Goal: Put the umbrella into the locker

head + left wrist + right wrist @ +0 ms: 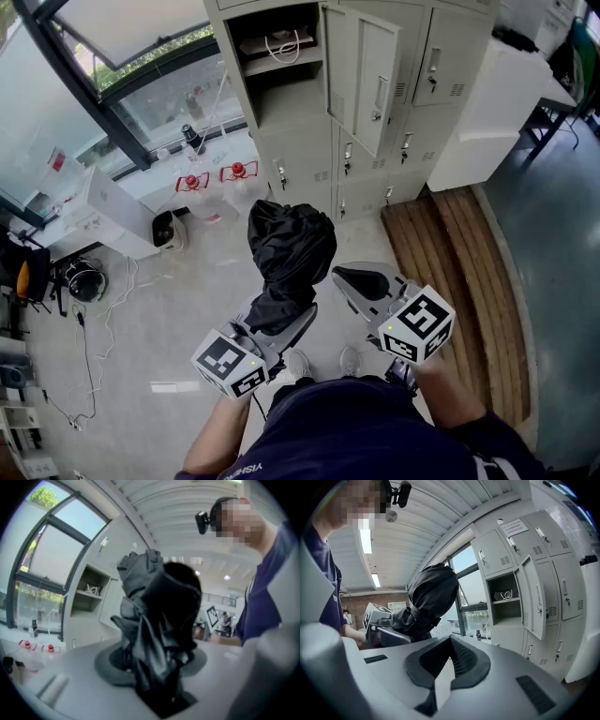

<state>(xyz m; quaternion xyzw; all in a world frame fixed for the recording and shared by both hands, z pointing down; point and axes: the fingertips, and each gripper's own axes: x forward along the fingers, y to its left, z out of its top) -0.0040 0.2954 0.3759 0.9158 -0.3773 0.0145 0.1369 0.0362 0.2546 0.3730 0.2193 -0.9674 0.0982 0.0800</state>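
Note:
A folded black umbrella [291, 248] stands upright and bunched in my left gripper [281, 319], whose jaws are shut on its lower part. In the left gripper view the umbrella [159, 620] fills the middle, between the left gripper's [154, 667] jaws. My right gripper [361, 281] floats just right of the umbrella, shut and holding nothing; in its own view the right gripper [447, 667] shows its pads together, with the umbrella [431, 597] to its left. The grey locker bank stands ahead with one upper compartment open [281, 56], its door [366, 75] swung out to the right. A white cable lies on that compartment's shelf.
A wooden slatted platform [450, 253] lies on the floor at right, beside a white cabinet [487, 112]. Left of the lockers are a window ledge with a bottle [192, 136], red-topped items [192, 181], a white box [122, 216] and cables [94, 328] on the floor.

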